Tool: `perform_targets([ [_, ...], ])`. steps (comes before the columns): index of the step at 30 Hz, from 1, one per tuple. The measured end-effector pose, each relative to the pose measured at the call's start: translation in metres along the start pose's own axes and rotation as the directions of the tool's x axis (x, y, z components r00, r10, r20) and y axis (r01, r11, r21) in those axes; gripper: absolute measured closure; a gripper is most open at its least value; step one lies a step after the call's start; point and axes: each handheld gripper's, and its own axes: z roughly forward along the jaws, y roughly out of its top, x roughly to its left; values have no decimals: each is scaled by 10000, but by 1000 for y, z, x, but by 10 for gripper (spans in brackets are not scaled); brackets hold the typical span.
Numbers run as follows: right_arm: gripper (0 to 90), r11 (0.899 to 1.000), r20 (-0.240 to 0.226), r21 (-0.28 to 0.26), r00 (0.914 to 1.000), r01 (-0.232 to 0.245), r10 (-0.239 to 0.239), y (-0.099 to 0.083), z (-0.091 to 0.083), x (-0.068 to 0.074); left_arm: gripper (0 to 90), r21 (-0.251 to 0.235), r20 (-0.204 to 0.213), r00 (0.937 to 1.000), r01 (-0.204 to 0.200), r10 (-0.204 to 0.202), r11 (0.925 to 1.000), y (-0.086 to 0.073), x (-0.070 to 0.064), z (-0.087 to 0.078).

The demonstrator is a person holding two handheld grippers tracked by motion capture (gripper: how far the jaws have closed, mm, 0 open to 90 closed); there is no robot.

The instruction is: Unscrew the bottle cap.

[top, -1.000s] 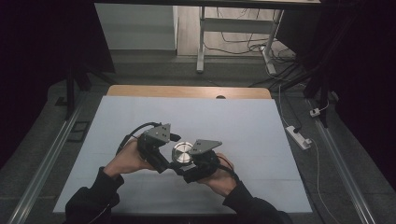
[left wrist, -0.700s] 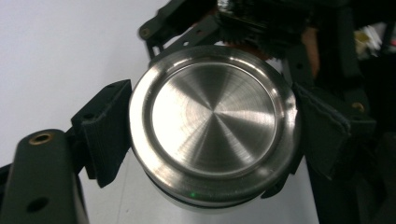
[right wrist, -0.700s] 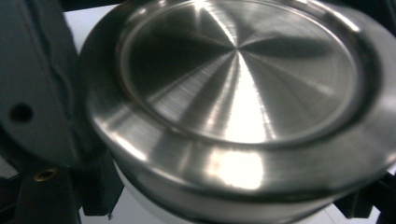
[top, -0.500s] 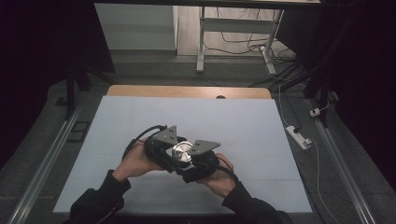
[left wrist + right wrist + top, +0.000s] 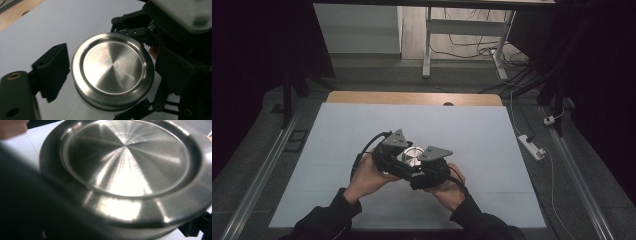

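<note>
A round brushed-steel tin [image 5: 413,155] with a lid stands on the white table top, a little in front of the middle. In the high view my left gripper [image 5: 398,150] comes at it from the left and my right gripper [image 5: 426,162] from the right, both tight against it. In the left gripper view the tin [image 5: 112,72] lies between the jaws; one black pad [image 5: 52,70] sits just off its left wall with a thin gap, and the other side is hidden by the right gripper's body [image 5: 180,50]. In the right gripper view the tin [image 5: 130,170] is very near, with dark jaws at either side.
The white table cover [image 5: 492,135] stretches around the hands, with a wooden strip [image 5: 412,97] at its far edge. A power strip [image 5: 532,146] and cables lie on the floor to the right. Metal rails run along both sides of the table.
The left hand has moved its gripper to the right and up against the tin. The right gripper and the tin have stayed in place.
</note>
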Motion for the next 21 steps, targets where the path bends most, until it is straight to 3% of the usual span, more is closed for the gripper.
perform_targets([
  [3,150,9999,-161,-42,9998,115,-116,0,-1,0,55,230,358,9975,-622,613,9978,-1,5,-9],
  [5,151,9998,-369,-91,9991,194,-197,1,-1,1,44,579,636,9887,-1396,1359,9885,-4,8,-12],
  [7,150,9994,-650,-65,9973,330,-333,2,-1,2,26,714,1223,9746,-1970,1874,9778,-9,10,-11],
  [11,150,9984,-1224,-69,9909,558,-562,3,0,9,55,847,1919,9460,-2813,2614,9559,-14,11,-6],
  [13,151,9971,-1362,-56,9878,755,-755,3,1,12,77,778,1879,9450,-2859,2676,9551,-16,13,-4],
  [15,150,9953,-1416,-34,9852,967,-962,3,1,15,171,500,2116,9408,-2811,2649,9584,-17,15,-5],
  [16,150,9946,-1409,-20,9846,1039,-1031,3,2,15,182,509,2126,9422,-2753,2589,9600,-17,15,-5],
  [21,151,9962,-1126,-6,9899,869,-864,3,1,13,188,644,1563,9619,-2365,2242,9695,-14,12,-2],
])
